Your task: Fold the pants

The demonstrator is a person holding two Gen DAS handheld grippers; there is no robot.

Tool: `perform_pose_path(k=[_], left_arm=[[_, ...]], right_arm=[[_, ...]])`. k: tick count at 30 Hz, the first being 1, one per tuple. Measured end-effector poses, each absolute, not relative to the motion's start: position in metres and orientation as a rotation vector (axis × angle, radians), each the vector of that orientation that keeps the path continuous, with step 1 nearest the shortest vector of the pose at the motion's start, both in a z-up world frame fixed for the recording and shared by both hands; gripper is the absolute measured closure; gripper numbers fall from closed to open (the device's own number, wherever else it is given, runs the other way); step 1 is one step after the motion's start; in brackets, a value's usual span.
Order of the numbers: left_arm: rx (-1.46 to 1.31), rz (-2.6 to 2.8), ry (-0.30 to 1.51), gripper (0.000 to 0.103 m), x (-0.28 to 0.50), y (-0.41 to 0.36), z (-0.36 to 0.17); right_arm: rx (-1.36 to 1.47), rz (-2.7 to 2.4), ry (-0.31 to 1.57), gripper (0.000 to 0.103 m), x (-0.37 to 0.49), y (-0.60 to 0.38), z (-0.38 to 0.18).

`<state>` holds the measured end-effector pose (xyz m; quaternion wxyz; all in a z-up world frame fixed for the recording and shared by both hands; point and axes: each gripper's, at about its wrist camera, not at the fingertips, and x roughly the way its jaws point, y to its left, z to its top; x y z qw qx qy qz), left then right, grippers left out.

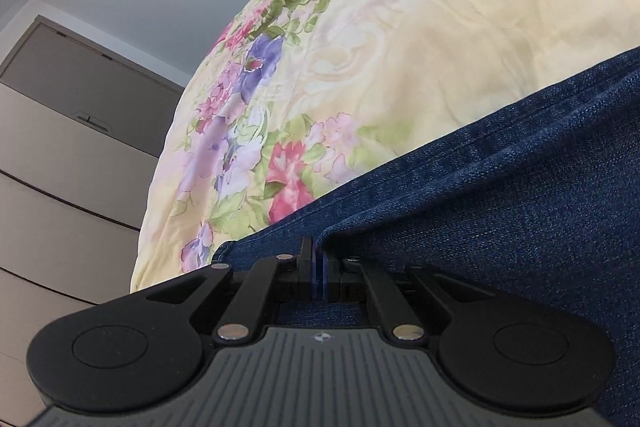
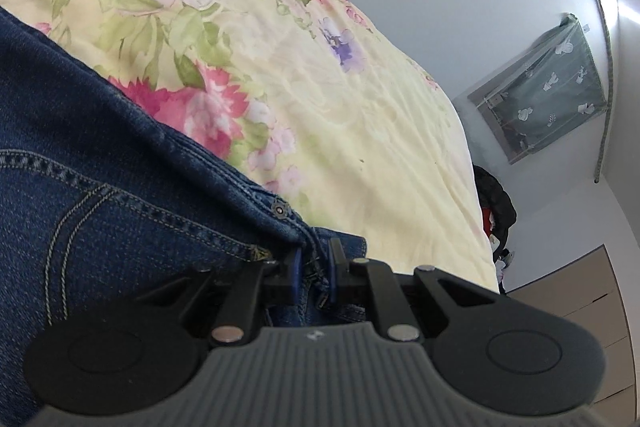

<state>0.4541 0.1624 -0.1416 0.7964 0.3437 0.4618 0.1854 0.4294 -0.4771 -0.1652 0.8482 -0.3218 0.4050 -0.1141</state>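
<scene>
Dark blue denim pants (image 1: 500, 195) lie on a pale yellow flowered bedspread (image 1: 400, 39). In the left wrist view my left gripper (image 1: 318, 259) is shut on an edge of the denim, a thin fold pinched between the jaws. In the right wrist view the pants (image 2: 100, 187) show a pocket seam and a rivet; my right gripper (image 2: 316, 267) is shut on the thick waistband edge, jaws a little apart around the bunched cloth. Both grippers sit low at the near edge of the pants.
A beige drawer cabinet (image 1: 68, 155) stands left of the bed. In the right wrist view the bedspread (image 2: 340, 99) ends at a white wall with a curtained window (image 2: 552, 87); dark clothes (image 2: 494, 203) and a brown cabinet (image 2: 580, 303) stand right.
</scene>
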Motion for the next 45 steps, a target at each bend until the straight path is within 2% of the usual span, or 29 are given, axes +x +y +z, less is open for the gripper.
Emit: perform_pose_path(k=[6,12,15,17,19,20,22,25,34,40,45], left_arm=[[0.677,0.431,0.897,0.1,0.447,0.168,-0.112],[0.692,0.432,0.932,0.1,0.457,0.164,-0.118],[0.643,0.424,0.941,0.084,0.459,0.175,-0.12],[0.598,0.412,0.935,0.074,0.457,0.184,-0.115],[0.547,0.397,0.935,0.065,0.456,0.194,-0.107],[0.529,0.396,0.932,0.058,0.456,0.199,-0.103],[0.536,0.428,0.919,0.053,0.455,0.207,-0.097],[0.529,0.501,0.907,0.053,0.452,0.223,-0.087],[0.139,0.554,0.877,0.053,0.397,0.307,-0.046],[-0.249,0.478,0.897,0.058,0.35,0.348,-0.059],[-0.499,0.451,0.807,0.058,0.303,0.365,-0.072]], right_arm=[[-0.682,-0.278,0.702,0.097,0.408,-0.473,-0.134],[-0.698,-0.281,0.787,0.097,0.426,-0.468,-0.149],[-0.722,-0.295,0.79,0.095,0.428,-0.465,-0.158],[-0.731,-0.297,0.784,0.087,0.427,-0.464,-0.155],[-0.732,-0.311,0.761,0.056,0.422,-0.463,-0.148],[-0.718,-0.313,0.748,0.052,0.419,-0.463,-0.143],[-0.688,-0.322,0.73,0.049,0.412,-0.46,-0.133],[-0.661,-0.313,0.698,0.042,0.401,-0.448,-0.121],[-0.576,-0.196,0.679,0.04,0.353,-0.391,-0.107],[-0.563,-0.152,0.689,0.04,0.33,-0.357,-0.117],[-0.54,-0.161,0.695,0.04,0.313,-0.349,-0.12]])
